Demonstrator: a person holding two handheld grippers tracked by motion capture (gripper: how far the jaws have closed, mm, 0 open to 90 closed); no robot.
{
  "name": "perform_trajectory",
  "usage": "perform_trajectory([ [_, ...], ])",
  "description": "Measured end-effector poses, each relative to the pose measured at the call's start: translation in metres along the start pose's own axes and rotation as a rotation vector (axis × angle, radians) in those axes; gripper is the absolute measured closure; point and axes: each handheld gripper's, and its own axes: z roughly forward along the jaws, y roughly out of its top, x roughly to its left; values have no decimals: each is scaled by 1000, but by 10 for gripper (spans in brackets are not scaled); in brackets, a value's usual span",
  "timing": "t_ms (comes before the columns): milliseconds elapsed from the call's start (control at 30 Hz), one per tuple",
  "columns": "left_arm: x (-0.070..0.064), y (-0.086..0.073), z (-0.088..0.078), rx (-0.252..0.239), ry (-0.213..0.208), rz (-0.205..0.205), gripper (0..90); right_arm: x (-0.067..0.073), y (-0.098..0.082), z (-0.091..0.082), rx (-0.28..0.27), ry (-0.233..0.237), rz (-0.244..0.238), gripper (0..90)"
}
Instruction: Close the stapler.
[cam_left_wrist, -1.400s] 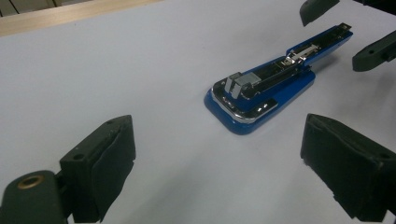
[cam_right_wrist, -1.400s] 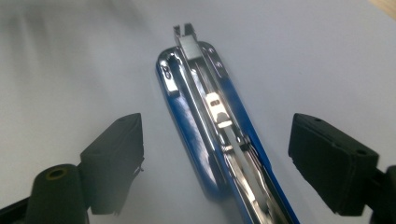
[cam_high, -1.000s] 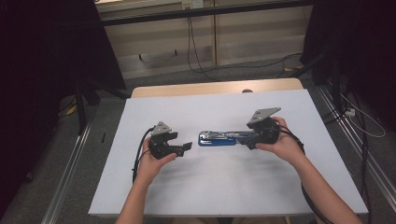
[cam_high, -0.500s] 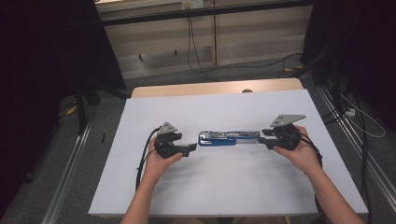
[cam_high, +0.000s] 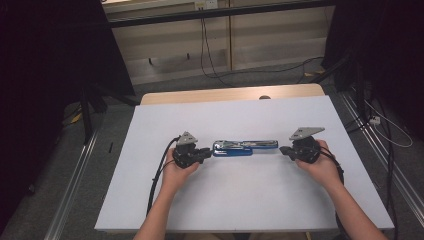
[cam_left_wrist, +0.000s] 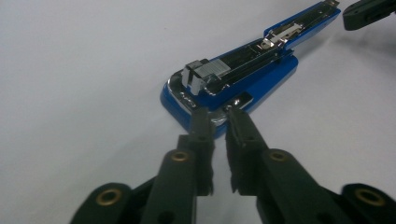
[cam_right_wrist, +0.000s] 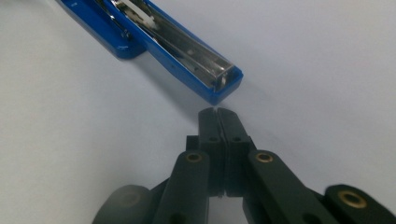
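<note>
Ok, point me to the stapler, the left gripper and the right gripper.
stapler (cam_high: 233, 149): high view, blue base.
left gripper (cam_left_wrist: 217, 119): left gripper view, between its fingertips.
right gripper (cam_right_wrist: 217, 112): right gripper view, between its closed fingertips.
</note>
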Motion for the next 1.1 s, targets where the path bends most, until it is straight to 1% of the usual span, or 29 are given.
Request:
perform_trajectory([
  [33, -1, 0, 1, 0, -5, -7, 861, 0, -1, 2, 4, 0, 1, 900],
  [100, -1, -1, 4, 12, -9, -5, 891, -1, -1, 6, 13, 0, 7, 900],
  [167, -2, -1, 6, 14, -13, -4, 900, -2, -1, 7, 10, 3, 8, 900],
  [200, -2, -1, 6, 16, -11, 3, 900, -2, 0, 8, 6, 3, 12, 900],
  [267, -2, 0, 7, 16, -3, 1, 900, -2, 1, 8, 5, 4, 15, 900],
  [300, -2, 0, 8, 15, -6, 0, 900, -3, 1, 9, 6, 4, 15, 900],
  [333, -2, 0, 8, 12, -1, 7, 900, -3, 0, 9, 3, 5, 13, 900],
  [367, -2, 0, 10, 14, 3, 0, 900, -3, 0, 10, 4, 7, 14, 900],
  [433, -2, 0, 12, 14, 0, 0, 900, -4, 0, 10, 2, 7, 14, 900],
  [567, -2, 1, 15, 5, 8, 6, 900, -5, 0, 10, 2, 7, 21, 900],
  [600, -2, 2, 16, 11, 8, 10, 900, -5, 0, 10, 2, 7, 21, 900],
  [633, -2, 2, 16, 3, 12, 10, 900, -5, 0, 10, 1, 6, 18, 900],
  [767, -4, 3, 19, 3, 6, 12, 900, -5, 0, 10, 1, 9, 17, 900],
  [933, -4, 4, 20, 1, 11, 25, 900, -4, 1, 11, 4, 16, 13, 900],
  [1033, -5, 6, 21, -20, 10, 21, 900, -4, 1, 11, 3, 18, 13, 900],
  [1100, -6, 6, 22, -18, 10, 37, 900, -4, 0, 11, 2, 21, 17, 900],
])
